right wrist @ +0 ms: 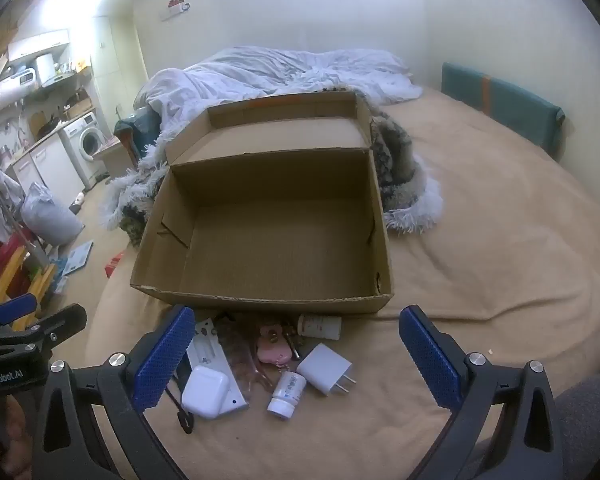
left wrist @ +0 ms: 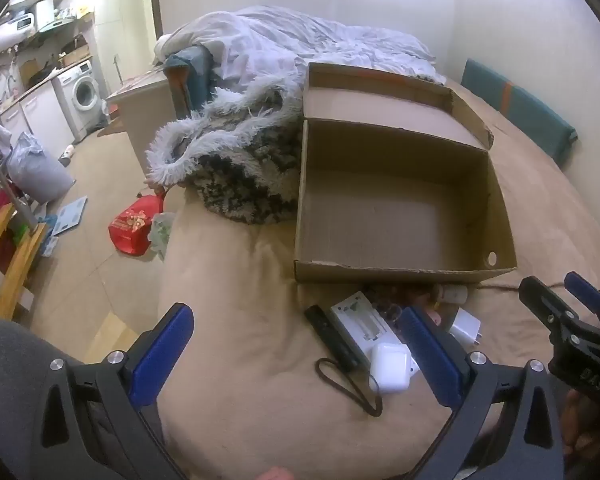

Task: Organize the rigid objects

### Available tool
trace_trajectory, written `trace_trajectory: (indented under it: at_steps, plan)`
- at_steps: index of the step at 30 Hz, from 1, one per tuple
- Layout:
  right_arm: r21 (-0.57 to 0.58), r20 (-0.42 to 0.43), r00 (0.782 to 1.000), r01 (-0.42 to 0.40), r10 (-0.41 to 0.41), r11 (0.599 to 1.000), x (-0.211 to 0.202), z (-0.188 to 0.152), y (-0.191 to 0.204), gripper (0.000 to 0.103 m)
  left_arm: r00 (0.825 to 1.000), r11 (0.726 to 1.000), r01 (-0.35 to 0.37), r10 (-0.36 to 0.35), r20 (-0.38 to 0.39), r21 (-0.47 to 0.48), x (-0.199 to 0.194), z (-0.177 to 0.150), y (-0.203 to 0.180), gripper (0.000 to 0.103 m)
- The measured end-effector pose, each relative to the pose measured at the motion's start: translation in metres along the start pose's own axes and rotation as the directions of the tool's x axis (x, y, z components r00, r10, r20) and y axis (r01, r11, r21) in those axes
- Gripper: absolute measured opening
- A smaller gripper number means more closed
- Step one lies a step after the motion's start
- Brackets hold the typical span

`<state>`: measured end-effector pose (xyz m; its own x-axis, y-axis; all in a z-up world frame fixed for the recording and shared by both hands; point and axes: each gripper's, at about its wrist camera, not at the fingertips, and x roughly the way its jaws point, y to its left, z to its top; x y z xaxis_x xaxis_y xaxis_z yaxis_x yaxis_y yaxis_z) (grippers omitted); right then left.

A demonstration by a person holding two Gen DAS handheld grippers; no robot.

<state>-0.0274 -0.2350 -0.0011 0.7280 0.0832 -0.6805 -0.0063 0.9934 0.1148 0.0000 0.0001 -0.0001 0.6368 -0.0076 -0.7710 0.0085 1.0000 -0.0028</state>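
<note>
Right wrist view: both grippers' fingers [right wrist: 164,356] spread, empty; earbud case [right wrist: 204,396] beside charger [right wrist: 324,368], before box [right wrist: 260,300].

The open brown cardboard box [right wrist: 268,236] gapes unobstructed from above; a cluster of small white items [right wrist: 260,364] crowds the tan bed [right wrist: 480,264] just before its front wall

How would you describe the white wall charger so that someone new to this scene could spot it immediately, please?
Find the open brown cardboard box on the tan bedspread; a cluster of small items lies just before its near wall. The white cube-shaped plastic wall charger lies at the cluster's right edge, beside a small white pill bottle. It alone has two metal prongs.
</note>
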Motion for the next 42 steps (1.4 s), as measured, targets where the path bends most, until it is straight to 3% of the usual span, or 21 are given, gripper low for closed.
trace_trajectory:
  at_steps: [42]
  plan:
    - [0.002, -0.007, 1.0, 0.004, -0.004, 1.0, 0.0002, -0.0004, -0.0013, 0.103, 1.0, 1.0, 0.018, -0.018, 0.004, 0.01, -0.0021, 0.0003, -0.0034, 0.103]
